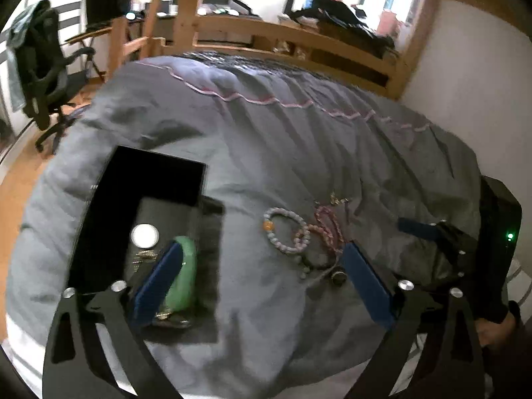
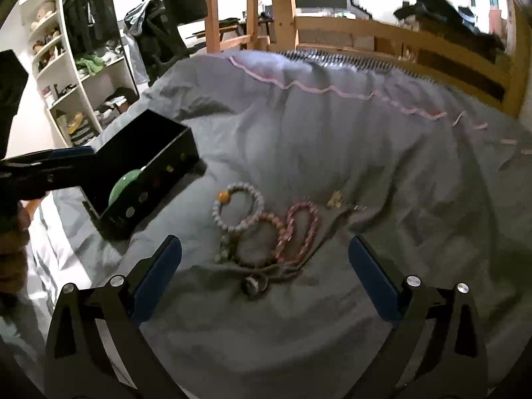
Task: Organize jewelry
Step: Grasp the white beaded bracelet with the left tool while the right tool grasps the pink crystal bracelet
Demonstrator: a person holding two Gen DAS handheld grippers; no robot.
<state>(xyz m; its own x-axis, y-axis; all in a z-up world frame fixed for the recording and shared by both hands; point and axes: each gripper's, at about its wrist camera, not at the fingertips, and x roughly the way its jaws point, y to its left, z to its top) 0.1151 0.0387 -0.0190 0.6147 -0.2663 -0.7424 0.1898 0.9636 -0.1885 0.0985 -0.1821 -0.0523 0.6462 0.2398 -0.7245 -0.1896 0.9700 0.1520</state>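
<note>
In the left wrist view, the left gripper is seen released and empty, its left finger over the box holding a green bangle, while the bracelets lie just ahead, nearer its right finger. In the right wrist view, the right gripper is likewise released and empty, with the bracelets centred just beyond its fingertips, the pile stretched across the gap, and the box off to the left; the right hand is judged better placed.

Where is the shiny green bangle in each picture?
Left wrist view: the smooth green bangle sits low and left, inside the black jewelry box, partly behind a blue finger pad.
Right wrist view: the green bangle peeks out of the black box at middle left.
Shared landmark: the pale beaded bracelet with an orange bead on the grey duvet.
</note>
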